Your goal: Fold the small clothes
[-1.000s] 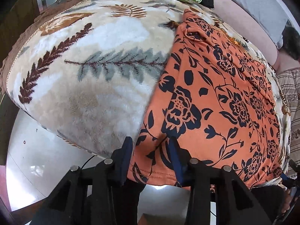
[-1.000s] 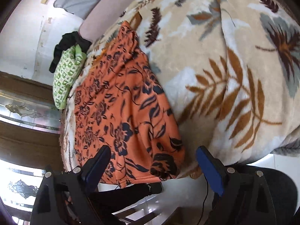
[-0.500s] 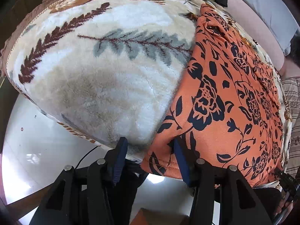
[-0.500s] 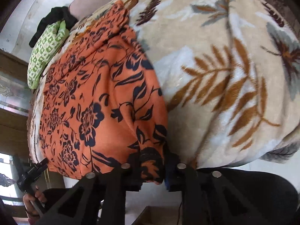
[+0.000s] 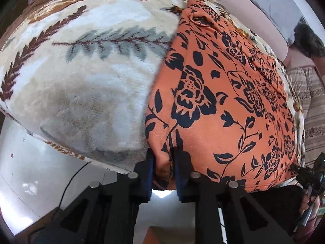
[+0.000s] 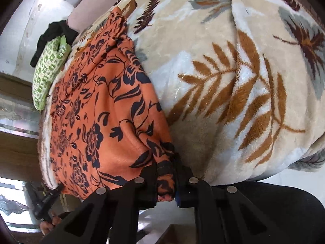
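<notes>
The left tongs (image 5: pixel 164 168) are clenched on the near hem of the orange floral garment (image 5: pixel 219 105), a bunched fold of the cloth squeezed between the blue pads (image 5: pixel 150 174) at its left corner. The right tongs (image 6: pixel 166 180) are clenched on the same hem at the opposite corner, with a dark-printed wad of fabric pressed between the black fingers (image 6: pixel 149 181). The orange floral garment (image 6: pixel 101 109) lies spread flat on a fleece blanket (image 5: pixel 81 77) printed with leaves, its near edge hanging just over the blanket's front edge and its far end bunched toward a green patterned cloth (image 6: pixel 48 69) and a black item (image 6: pixel 54 34) beside it. In the right wrist view the fleece blanket (image 6: pixel 233 81) stretches away to the garment's right. Below the blanket's edge a pale glossy floor (image 5: pixel 36 174) shows
</notes>
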The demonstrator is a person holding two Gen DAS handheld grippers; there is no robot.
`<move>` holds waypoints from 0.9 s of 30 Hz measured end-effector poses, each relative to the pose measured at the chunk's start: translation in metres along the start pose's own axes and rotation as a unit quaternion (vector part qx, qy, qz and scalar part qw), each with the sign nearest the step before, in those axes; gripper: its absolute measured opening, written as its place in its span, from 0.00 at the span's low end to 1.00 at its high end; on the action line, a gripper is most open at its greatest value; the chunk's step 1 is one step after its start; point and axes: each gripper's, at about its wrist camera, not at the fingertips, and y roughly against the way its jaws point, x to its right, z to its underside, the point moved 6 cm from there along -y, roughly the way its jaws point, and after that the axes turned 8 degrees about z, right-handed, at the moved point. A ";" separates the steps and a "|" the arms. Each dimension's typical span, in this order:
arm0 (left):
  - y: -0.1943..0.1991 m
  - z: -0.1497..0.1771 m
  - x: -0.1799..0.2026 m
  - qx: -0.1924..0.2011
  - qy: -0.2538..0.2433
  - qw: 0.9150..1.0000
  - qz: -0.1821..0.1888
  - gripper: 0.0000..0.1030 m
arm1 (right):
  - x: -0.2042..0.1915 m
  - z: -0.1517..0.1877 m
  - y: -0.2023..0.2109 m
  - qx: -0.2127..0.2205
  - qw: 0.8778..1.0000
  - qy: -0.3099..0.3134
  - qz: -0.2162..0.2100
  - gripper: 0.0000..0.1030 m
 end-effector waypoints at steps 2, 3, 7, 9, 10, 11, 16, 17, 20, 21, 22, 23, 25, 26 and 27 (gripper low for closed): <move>0.004 0.001 -0.001 0.003 0.002 1.000 0.008 0.13 | 0.002 0.000 0.000 -0.005 1.000 -0.011 -0.014 0.12; 0.006 0.000 0.001 0.004 0.001 1.000 0.013 0.13 | 0.001 0.000 0.002 -0.006 1.000 -0.014 -0.025 0.12; 0.022 -0.006 0.006 0.014 0.001 0.998 0.064 0.13 | -0.011 0.000 0.012 -0.015 0.996 -0.014 -0.081 0.12; 0.034 -0.012 0.007 0.023 0.005 0.996 0.081 0.13 | -0.019 -0.001 0.021 -0.020 0.993 -0.017 -0.118 0.12; 0.041 -0.014 0.007 0.026 0.005 0.996 0.091 0.13 | -0.023 -0.002 0.027 -0.020 0.991 -0.018 -0.133 0.12; 0.048 -0.018 0.008 0.031 0.006 0.994 0.101 0.13 | -0.026 -0.004 0.032 -0.019 0.989 -0.017 -0.144 0.12; 0.067 -0.031 0.018 0.045 0.006 0.992 0.118 0.13 | -0.039 -0.015 0.056 -0.010 0.983 -0.021 -0.183 0.12; 0.070 -0.034 0.021 0.047 0.003 0.991 0.122 0.13 | -0.039 -0.016 0.060 -0.008 0.982 -0.021 -0.187 0.12; 0.074 -0.046 0.036 0.046 -0.009 0.990 0.130 0.13 | -0.044 -0.028 0.074 0.001 0.978 -0.025 -0.207 0.12; 0.076 -0.051 0.041 0.046 -0.015 0.990 0.132 0.13 | -0.046 -0.032 0.077 0.003 0.977 -0.024 -0.211 0.12; 0.077 -0.055 0.043 0.045 -0.018 0.990 0.135 0.13 | -0.048 -0.036 0.081 0.005 0.977 -0.022 -0.214 0.12; 0.080 -0.062 0.047 0.046 -0.020 0.989 0.140 0.13 | -0.051 -0.041 0.084 0.007 0.976 -0.019 -0.217 0.12; 0.085 -0.085 0.054 0.047 -0.024 0.988 0.147 0.13 | -0.060 -0.057 0.092 0.014 0.974 -0.015 -0.224 0.12; 0.085 -0.096 0.057 0.047 -0.023 0.987 0.150 0.13 | -0.063 -0.064 0.095 0.018 0.974 -0.014 -0.226 0.12; 0.085 -0.112 0.061 0.046 -0.023 0.987 0.154 0.13 | -0.068 -0.076 0.100 0.027 0.973 -0.012 -0.230 0.12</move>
